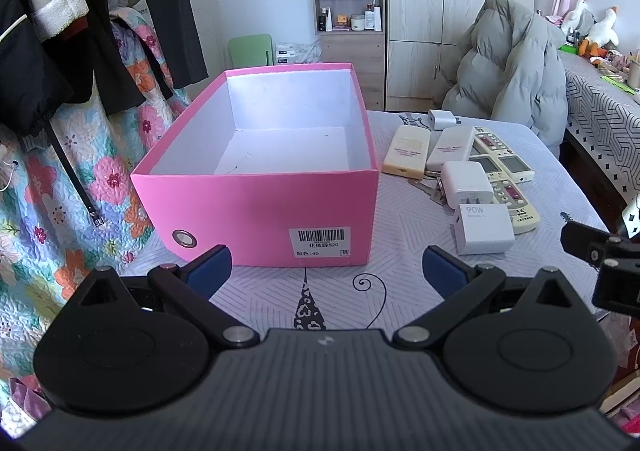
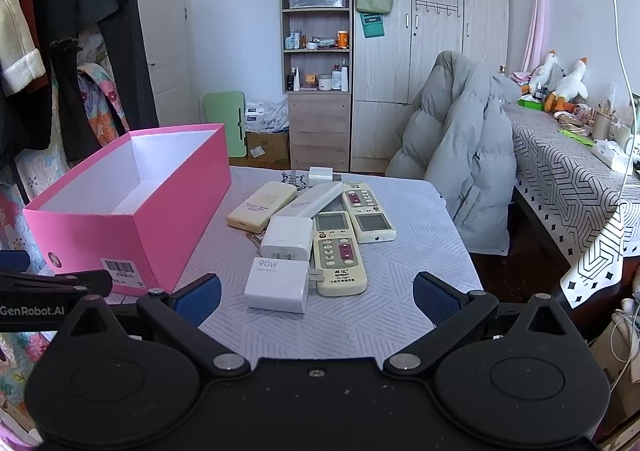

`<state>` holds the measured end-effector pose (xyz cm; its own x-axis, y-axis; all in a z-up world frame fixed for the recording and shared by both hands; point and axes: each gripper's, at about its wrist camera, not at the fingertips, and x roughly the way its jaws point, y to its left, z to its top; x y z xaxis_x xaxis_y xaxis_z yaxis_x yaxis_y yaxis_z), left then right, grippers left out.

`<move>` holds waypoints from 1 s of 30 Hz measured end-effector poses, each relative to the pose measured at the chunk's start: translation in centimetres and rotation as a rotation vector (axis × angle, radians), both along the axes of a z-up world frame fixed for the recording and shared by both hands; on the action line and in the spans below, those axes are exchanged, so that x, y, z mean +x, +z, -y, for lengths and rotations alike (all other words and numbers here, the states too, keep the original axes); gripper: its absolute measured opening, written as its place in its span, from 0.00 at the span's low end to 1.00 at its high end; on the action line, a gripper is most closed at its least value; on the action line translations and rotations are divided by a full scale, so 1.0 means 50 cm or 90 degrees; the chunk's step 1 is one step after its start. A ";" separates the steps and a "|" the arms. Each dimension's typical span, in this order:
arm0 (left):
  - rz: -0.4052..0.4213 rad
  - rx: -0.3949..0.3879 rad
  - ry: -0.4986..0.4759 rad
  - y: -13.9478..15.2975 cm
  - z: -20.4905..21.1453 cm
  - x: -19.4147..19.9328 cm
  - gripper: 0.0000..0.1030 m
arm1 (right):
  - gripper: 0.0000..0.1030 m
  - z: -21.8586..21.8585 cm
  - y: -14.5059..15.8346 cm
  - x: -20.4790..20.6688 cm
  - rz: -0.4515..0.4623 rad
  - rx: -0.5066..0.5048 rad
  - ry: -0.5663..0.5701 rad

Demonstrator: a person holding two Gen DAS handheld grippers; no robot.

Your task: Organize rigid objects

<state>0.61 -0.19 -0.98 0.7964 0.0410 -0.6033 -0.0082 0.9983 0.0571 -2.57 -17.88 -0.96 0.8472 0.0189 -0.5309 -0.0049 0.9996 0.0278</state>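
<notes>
The table, covered with a pale lined cloth, carries all task items. The pink shoebox stands on its left part, lid off, interior empty as far as visible.

Just right of the box lies a cluster of rigid objects, several touching or overlapping:
- two cream air-conditioner remotes side by side, screens up;
- a yellowed flat case and a white flat case, the latter resting partly on a remote;
- a white charger lying partly over the near remote and some keys;
- the 90W charger, nearest the grippers, prongs touching the near remote;
- a small white plug adapter at the far edge.

The left gripper is released, jaws wide, facing the box front. The right gripper is likewise released and empty, aligned with the 90W charger.

Hazards, as judged:
- Smooth charger housings may slip from the pads if gripped off-centre.
- Lifting an overlapped item may drag its neighbours or shift the pile.
- The light cardboard box may slide if a gripper strikes its wall.
- The flat keys offer little purchase against the cloth.
</notes>
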 end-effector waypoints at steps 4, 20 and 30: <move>-0.002 -0.003 0.000 0.000 -0.001 -0.001 1.00 | 1.00 -0.006 -0.004 -0.002 0.002 -0.008 0.014; -0.007 -0.015 -0.003 -0.001 0.002 -0.002 1.00 | 1.00 0.025 0.000 -0.004 0.015 -0.007 -0.019; -0.014 -0.025 -0.013 -0.004 0.026 -0.006 1.00 | 1.00 0.055 -0.001 -0.008 0.021 -0.001 -0.034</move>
